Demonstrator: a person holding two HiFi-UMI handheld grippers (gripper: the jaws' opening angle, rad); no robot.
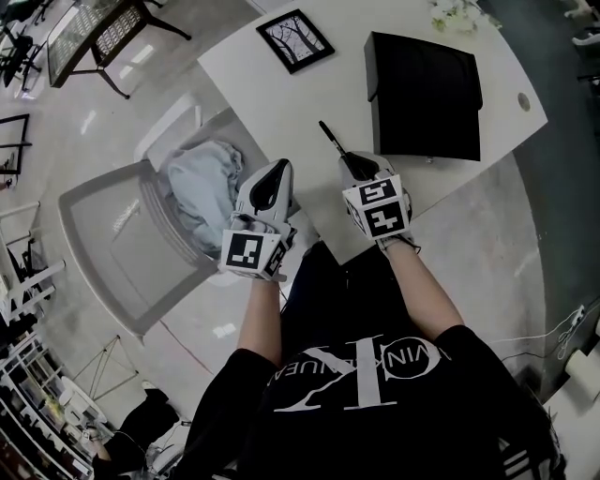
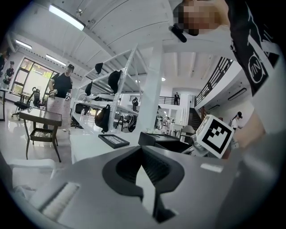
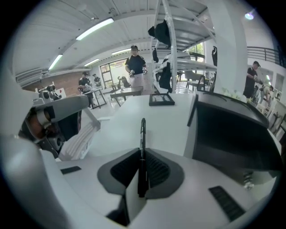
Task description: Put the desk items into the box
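Head view: the right gripper [image 1: 351,167] hangs just left of the box [image 1: 427,94], a pen [image 1: 329,137] jutting from it. Left gripper view: the left gripper [image 2: 144,172] has its jaws meeting on nothing. Right gripper view: the jaws pinch the pen's tail; light, stiff and slick, it would likely sit steadier held mid-barrel.

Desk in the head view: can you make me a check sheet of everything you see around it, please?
Surface: white desk.
Job's things: black box on the desk; pen held above the desk; frame lying flat near the far corner.
Clutter: white flowers at the desk's far edge; cloth on a chair beside the desk.
Grippers: left gripper shut, nothing in it; right gripper shut on the pen.
Cables: thin white line on the floor at the right, maybe a cable.
Surroundings: big hall; shelves; people standing far off.
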